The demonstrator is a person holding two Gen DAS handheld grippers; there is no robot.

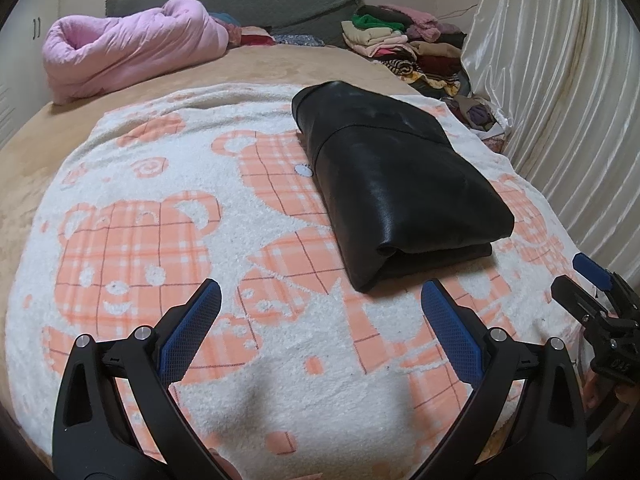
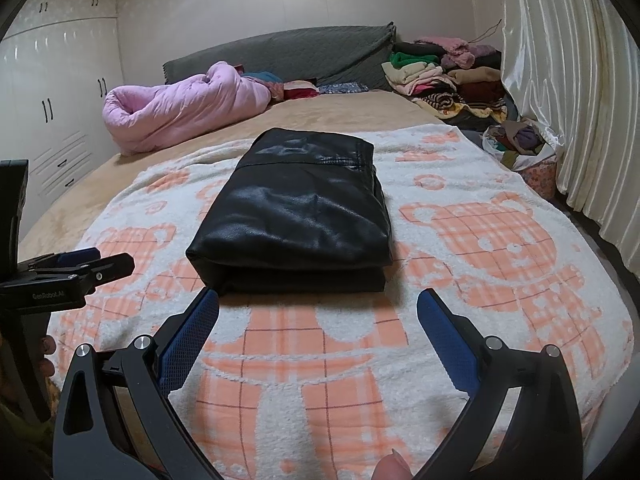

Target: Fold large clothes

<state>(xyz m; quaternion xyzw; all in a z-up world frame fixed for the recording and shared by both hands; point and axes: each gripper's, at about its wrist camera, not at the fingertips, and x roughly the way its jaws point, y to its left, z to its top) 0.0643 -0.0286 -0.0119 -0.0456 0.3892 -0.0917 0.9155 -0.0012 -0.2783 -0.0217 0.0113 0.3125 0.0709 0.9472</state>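
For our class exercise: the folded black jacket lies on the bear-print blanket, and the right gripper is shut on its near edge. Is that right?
Not quite. The folded black jacket does lie on the bear-print blanket, but the right gripper is open and short of its near edge, as the right wrist view shows.

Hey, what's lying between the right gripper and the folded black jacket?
Nothing but bare bear-print blanket. The right wrist view shows the open right gripper just short of the folded black jacket, with only blanket between them.

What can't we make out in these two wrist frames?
- Black folded garment: garment type, and any sleeves or fastenings, tucked inside the folds in both views.
- Small round white thing on the bear blanket: too small; hidden behind the garment in the right wrist view.
- Clothes pile by the curtain: individual items too small, overlapping.
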